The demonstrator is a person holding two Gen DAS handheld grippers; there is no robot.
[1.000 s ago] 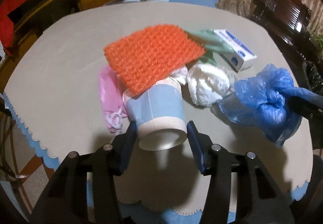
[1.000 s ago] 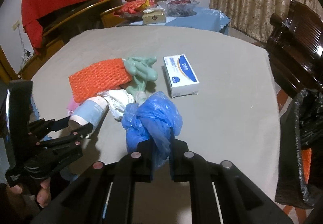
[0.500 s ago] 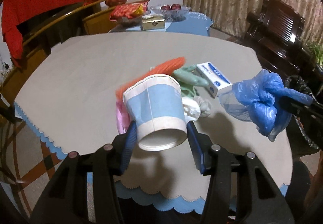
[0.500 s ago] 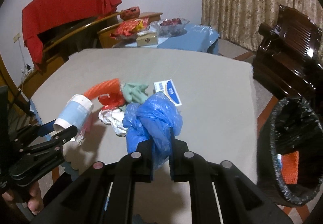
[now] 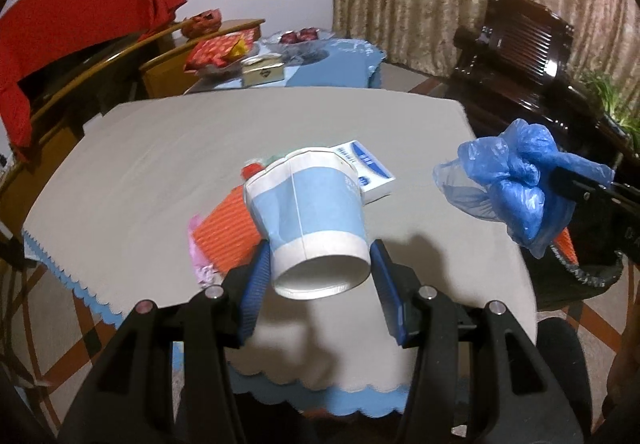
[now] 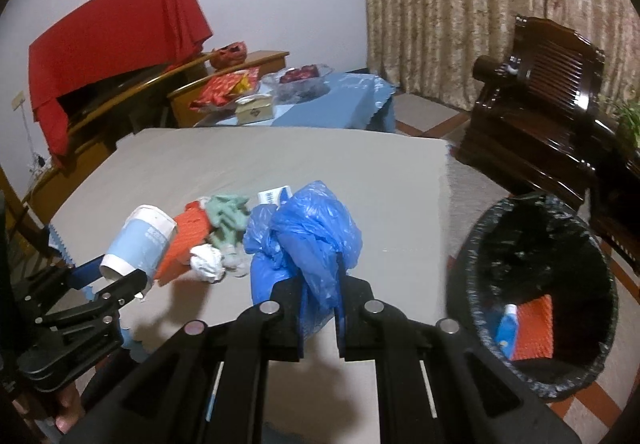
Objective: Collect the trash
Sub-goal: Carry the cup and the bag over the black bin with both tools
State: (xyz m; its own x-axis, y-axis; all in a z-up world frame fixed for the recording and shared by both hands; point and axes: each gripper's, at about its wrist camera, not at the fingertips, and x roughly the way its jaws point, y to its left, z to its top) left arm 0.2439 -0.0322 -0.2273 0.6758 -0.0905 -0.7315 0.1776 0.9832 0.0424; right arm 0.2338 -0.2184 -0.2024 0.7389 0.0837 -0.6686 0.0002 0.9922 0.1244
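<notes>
My left gripper [image 5: 320, 280] is shut on a blue-and-white paper cup [image 5: 310, 216], held on its side above the grey table [image 5: 160, 148], its base toward the camera. My right gripper [image 6: 318, 280] is shut on a crumpled blue plastic bag [image 6: 308, 232], lifted clear of the table. The same bag [image 5: 516, 180] hangs at the right of the left wrist view. Left on the table are an orange mesh pad [image 6: 186, 240], a green glove [image 6: 228, 218], a white crumpled wad [image 6: 206, 264] and a pink wrapper [image 5: 200, 260]. A black-lined trash bin [image 6: 536, 284] stands right of the table.
A white-and-blue box [image 5: 368, 170] lies behind the pile. The bin holds an orange pad [image 6: 534, 326] and a blue item. A dark wooden chair [image 6: 536, 92] stands at the far right. A blue side table [image 6: 316, 100] with a bowl and boxes is behind.
Both grippers have risen and drawn back from the table with the cup and the blue bag. The bin has come into full view on the right.
</notes>
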